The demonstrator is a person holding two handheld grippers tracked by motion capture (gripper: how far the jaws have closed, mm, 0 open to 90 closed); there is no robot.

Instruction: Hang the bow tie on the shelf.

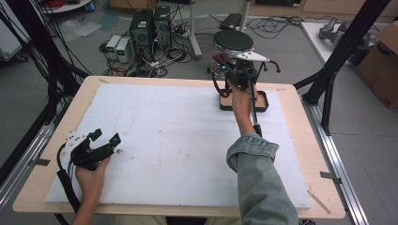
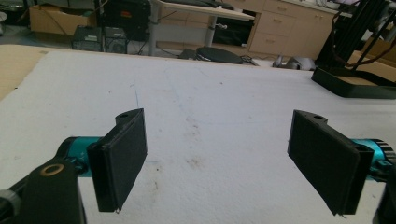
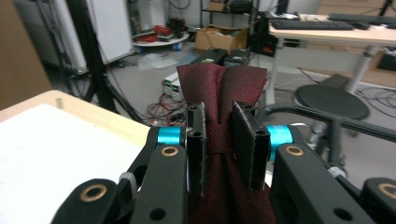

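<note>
Right gripper (image 3: 218, 144) is clamping a dark red bow tie (image 3: 222, 84) at its knot, lifting it above the black tray (image 1: 262, 106) at the far table (image 1: 47, 140) edge. Left gripper (image 1: 104, 137) is resting near-left on the white mat (image 1: 169, 140), jaws wide apart, gripping nothing.

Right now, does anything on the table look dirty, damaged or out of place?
The white foam sheet has small brownish stains and specks near its middle and beside the left gripper, whose jaws stand open above it. Nothing looks spilled or broken. The right gripper is shut on a dark red bow tie above the black tray.
</note>
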